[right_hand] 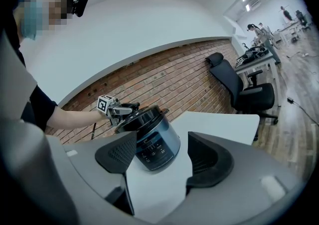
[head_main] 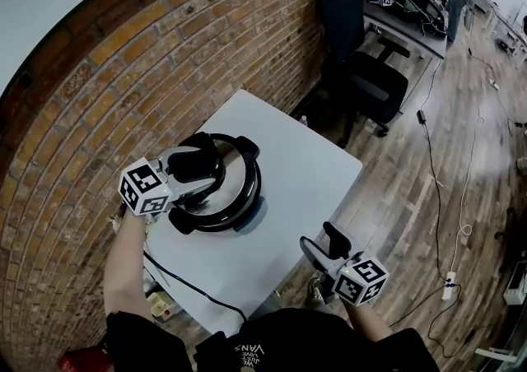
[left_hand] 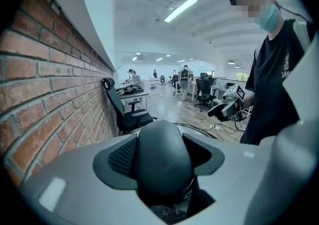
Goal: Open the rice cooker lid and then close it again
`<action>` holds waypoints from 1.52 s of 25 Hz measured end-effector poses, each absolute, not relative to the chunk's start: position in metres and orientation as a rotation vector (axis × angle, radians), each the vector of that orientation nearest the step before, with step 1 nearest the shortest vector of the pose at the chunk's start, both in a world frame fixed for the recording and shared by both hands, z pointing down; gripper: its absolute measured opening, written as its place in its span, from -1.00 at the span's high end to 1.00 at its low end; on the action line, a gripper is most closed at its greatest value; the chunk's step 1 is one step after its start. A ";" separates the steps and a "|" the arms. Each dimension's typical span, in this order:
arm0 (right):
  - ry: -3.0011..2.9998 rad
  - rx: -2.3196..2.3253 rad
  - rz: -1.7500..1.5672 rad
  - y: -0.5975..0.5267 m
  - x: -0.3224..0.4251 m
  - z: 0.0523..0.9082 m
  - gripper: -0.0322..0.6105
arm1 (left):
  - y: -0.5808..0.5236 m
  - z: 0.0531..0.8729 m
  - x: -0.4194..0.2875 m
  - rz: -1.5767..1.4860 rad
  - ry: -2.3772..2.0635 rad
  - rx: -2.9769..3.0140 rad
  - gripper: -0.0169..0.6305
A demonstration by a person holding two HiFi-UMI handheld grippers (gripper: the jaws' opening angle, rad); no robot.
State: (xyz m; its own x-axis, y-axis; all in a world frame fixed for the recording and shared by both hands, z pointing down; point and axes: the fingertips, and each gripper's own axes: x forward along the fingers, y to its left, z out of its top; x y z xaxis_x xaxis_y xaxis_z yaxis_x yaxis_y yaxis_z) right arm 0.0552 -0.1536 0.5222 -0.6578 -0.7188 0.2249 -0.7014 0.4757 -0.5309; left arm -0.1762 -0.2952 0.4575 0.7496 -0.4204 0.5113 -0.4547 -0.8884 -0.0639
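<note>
Lid handle clamped in my left fingers | rice cooker at table's left edge | right fingers open, empty, farther off

1. I count one rice cooker, with one lid handle
2. One white table
3. Two of my own tools: left gripper, right gripper
4. One black office chair, far right
5. One desk beyond it

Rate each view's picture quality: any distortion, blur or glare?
Head view: strong fisheye bows the brick wall; rice cooker sharp. Left gripper view: lid handle looms close and soft, ceiling light blown out. Right gripper view: dark vignetted corners, rice cooker crisp, near jaws blurred.
</note>
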 end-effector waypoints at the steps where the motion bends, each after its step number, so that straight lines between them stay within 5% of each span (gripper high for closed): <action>1: 2.673 -1.288 -0.940 -0.153 0.055 0.522 -0.07 | -0.295 0.458 -0.176 0.819 -0.726 2.874 0.07; 38: 2.677 -1.286 -0.953 -0.161 0.061 0.524 -0.07 | -0.290 0.465 -0.172 0.876 -0.631 2.944 0.09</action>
